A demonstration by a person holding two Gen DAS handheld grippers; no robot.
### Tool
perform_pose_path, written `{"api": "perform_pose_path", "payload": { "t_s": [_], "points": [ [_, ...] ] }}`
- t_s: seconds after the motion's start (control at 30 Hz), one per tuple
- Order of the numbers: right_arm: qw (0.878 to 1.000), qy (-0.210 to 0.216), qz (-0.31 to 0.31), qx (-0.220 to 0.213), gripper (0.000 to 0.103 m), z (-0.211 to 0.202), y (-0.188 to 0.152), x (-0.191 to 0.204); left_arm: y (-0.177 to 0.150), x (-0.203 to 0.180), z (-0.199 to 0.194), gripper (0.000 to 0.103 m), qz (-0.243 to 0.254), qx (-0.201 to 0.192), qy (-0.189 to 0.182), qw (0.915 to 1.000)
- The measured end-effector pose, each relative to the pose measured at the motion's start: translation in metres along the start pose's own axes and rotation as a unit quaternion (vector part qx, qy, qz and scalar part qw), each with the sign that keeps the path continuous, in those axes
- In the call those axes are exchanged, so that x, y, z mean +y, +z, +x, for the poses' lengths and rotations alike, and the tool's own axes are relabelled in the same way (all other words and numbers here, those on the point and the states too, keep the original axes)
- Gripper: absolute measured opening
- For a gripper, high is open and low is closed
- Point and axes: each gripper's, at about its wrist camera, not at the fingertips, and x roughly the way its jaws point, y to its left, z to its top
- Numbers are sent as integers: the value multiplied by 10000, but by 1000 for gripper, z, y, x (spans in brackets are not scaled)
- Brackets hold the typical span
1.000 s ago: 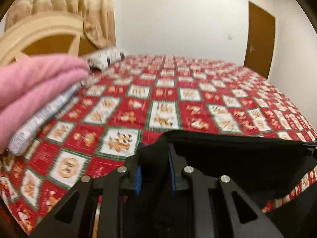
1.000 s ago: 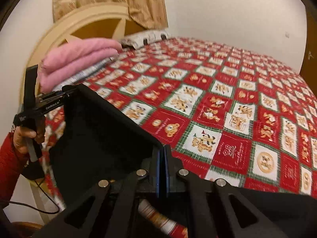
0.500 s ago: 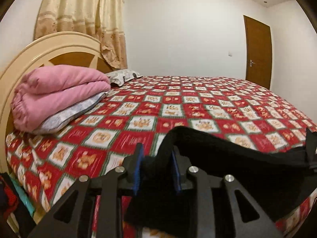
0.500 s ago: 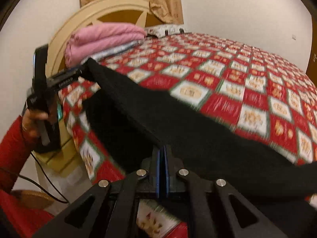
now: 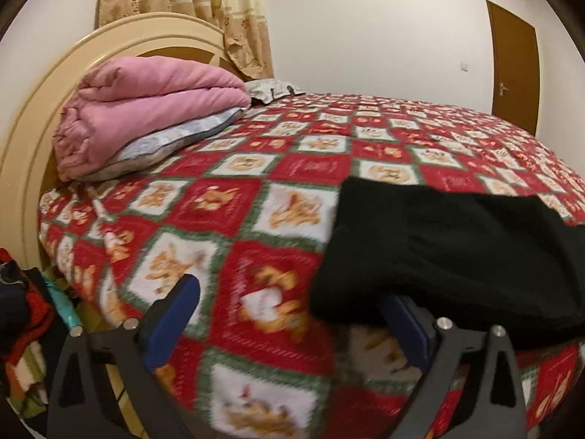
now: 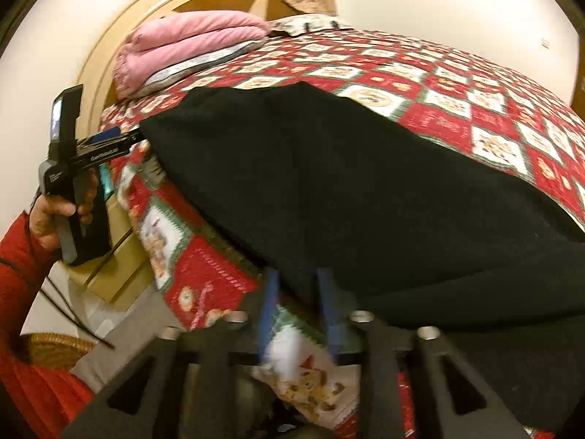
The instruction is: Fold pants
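Note:
The black pants (image 5: 449, 252) lie spread on the red patterned bedspread (image 5: 226, 219), near its front edge. My left gripper (image 5: 289, 311) is open wide and empty; its right finger sits under the pants' near corner. In the right wrist view the pants (image 6: 347, 190) cover the middle of the bed and hang over the edge. My right gripper (image 6: 298, 307) is partly open, its blue pads just at the pants' hem, not clamping it. The left gripper (image 6: 109, 142) shows there at the pants' left corner, held by a hand.
A folded pink blanket (image 5: 146, 117) on a grey pillow lies at the head of the bed by the cream headboard (image 5: 55, 109). A brown door (image 5: 515, 73) is at far right. Clothes (image 5: 18, 311) are piled on the floor at left. A wicker basket (image 6: 55, 351) stands below.
Both grippers lowered the pants onto the bed and opened, letting go of the fabric. The pants went from hanging stretched between the grippers to lying flat.

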Motion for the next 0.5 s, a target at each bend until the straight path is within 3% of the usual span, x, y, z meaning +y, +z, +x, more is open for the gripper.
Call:
{"api": "perform_pose_path", "payload": {
  "t_s": [0.03, 0.07, 0.13, 0.2, 0.3, 0.4, 0.5],
  "points": [
    [9999, 29, -101, 24, 54, 0, -1, 4, -1, 3, -2, 100, 41, -3, 70, 10000],
    [9996, -11, -268, 62, 57, -1, -1, 11, -1, 5, -3, 100, 73, -11, 129, 9999],
    [9987, -92, -498, 112, 58, -2, -1, 21, 1, 9, -1, 101, 176, -50, 323, 9993],
    [9985, 86, -535, 85, 58, -8, 1, 25, 5, 11, 4, 101, 336, 37, 401, 9986],
    [9980, 440, -336, -291, 58, -28, 13, 25, 10, 16, 8, 101, 729, 178, 670, 9949],
    [9963, 532, 45, -673, 58, -40, 26, 12, 17, 32, -10, 100, 409, -6, 871, 9954],
    [9949, 420, 486, -775, 58, -34, 46, -10, 33, 26, -36, 100, 135, -328, 812, 9961]
  ]
}}
